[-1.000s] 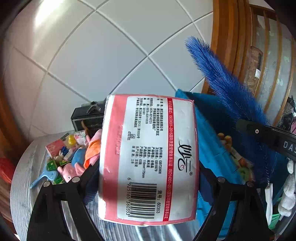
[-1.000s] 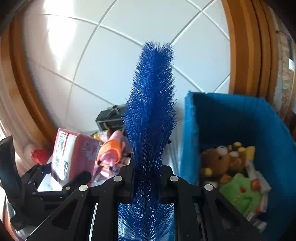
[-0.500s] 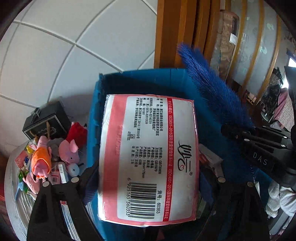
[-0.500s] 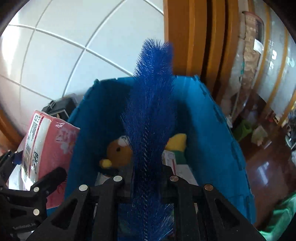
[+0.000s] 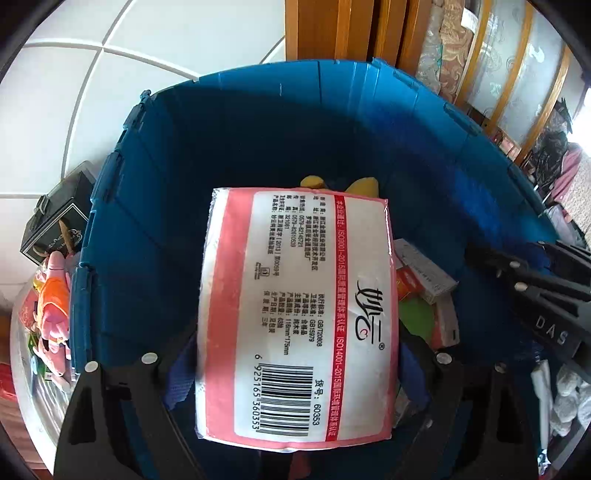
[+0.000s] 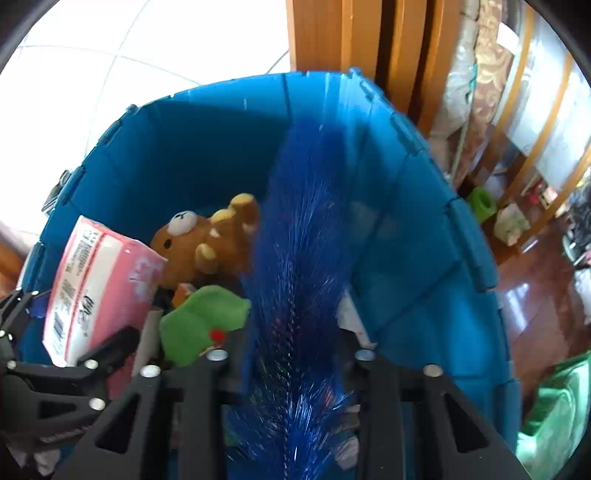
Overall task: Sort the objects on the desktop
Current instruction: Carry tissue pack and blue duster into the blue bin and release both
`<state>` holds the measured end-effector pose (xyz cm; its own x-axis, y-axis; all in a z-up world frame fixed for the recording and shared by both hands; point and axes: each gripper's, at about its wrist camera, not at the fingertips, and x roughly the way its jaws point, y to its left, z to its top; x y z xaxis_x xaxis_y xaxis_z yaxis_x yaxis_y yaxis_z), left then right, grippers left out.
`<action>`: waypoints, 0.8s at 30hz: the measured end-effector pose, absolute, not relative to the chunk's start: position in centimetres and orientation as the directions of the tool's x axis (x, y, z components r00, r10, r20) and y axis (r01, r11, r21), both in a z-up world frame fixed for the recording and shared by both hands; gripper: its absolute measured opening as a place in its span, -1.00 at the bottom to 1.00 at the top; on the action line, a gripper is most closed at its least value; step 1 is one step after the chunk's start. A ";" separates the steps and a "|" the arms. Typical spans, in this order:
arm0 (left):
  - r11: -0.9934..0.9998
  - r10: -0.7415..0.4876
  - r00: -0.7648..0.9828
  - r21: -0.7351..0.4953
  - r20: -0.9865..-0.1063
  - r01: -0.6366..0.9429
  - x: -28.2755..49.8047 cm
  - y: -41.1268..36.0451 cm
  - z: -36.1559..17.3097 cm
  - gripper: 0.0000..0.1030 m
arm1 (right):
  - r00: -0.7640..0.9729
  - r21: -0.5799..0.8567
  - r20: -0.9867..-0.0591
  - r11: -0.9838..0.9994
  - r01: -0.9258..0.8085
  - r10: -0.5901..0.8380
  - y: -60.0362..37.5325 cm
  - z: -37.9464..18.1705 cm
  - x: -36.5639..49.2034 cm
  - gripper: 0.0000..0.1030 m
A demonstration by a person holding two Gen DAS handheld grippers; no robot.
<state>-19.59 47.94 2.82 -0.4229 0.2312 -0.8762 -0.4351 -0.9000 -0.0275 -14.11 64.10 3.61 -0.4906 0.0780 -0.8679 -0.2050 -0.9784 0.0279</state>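
A blue bin (image 5: 221, 122) fills both views from above. My left gripper (image 5: 295, 358) is shut on a pink-and-white tissue pack (image 5: 295, 295) and holds it just inside the bin, over its left half (image 6: 96, 280). My right gripper (image 6: 291, 356) hangs over the bin's (image 6: 207, 140) right half. Its jaws are opening, with a blue bristle brush (image 6: 306, 229) standing loose between them, blurred and leaning right. A brown bear plush (image 6: 207, 240), a green plush (image 6: 199, 317) and small boxes (image 5: 424, 269) lie in the bin.
Left of the bin, a black box (image 5: 55, 225) and a pink plush in orange (image 5: 55, 306) sit on the table among small toys. A wooden door frame (image 5: 332, 29) rises behind the bin. A dark wood floor (image 6: 535, 295) lies far below at right.
Both grippers have swung right from over the table to above the bin and tipped downward. The right jaws have parted from the brush, which now slants right. The tissue pack stays gripped.
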 end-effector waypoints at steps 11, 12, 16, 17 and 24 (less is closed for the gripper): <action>-0.902 0.200 -0.422 0.002 -0.884 -0.432 -20.0 47.7 2.8 0.99 | -0.559 0.010 -0.822 -0.978 -0.208 0.111 64.5 6.1 -12.7 0.91; -0.903 0.205 -0.430 0.000 -0.879 -0.430 -20.0 47.5 3.1 0.98 | -0.563 0.004 -0.819 -0.979 -0.206 0.115 64.4 6.2 -12.6 0.92; -0.897 0.232 -0.439 -0.017 -0.868 -0.441 -19.3 47.0 3.6 0.98 | -0.570 0.000 -0.813 -0.980 -0.200 0.116 64.2 6.5 -11.6 0.93; -0.896 0.236 -0.440 -0.018 -0.866 -0.444 -19.1 46.8 3.7 0.98 | -0.573 -0.002 -0.811 -0.980 -0.200 0.119 64.1 6.7 -11.2 0.93; -0.874 0.259 -0.512 0.027 -0.819 -0.485 -16.2 45.4 6.0 0.98 | -0.613 0.004 -0.782 -0.981 -0.192 0.116 63.0 8.0 -8.8 0.99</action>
